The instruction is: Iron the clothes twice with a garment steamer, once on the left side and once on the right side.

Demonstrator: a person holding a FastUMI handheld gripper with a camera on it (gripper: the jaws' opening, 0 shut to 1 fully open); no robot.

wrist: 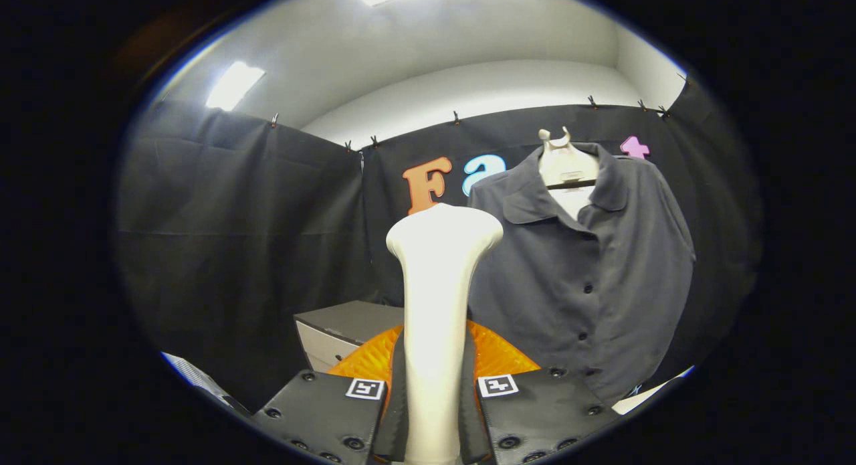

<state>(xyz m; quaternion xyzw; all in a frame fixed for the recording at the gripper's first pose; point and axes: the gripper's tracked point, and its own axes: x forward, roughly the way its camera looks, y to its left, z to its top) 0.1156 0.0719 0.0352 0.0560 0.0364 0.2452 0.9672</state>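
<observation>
Booth: black cloth wall [221,204] pinned up with small clips along its top edge, hung in creased panels that meet in a corner behind the scene. Above it, a pale ceiling with two bright light panels [234,85].

Low grey box-shaped cabinet [348,328] with a dark top, standing against the cloth wall, beyond the fingers and beside the shirt's lower hem.

Dark grey short-sleeved button-front shirt [602,284]: hangs on a white hanger-form [565,162] whose neck shows in the open collar. Collar spread, placket buttoned lower down, cloth loosely rippled. It hangs against the wall, beyond the steamer.

White plastic garment steamer [438,298]: smooth slim handle rising upright to a wider, rounded head, which overlaps the shirt's near sleeve edge; contact cannot be told.

Black two-finger gripper [433,411], orange behind: both fingers pressed against the steamer's handle, closed on it.
</observation>
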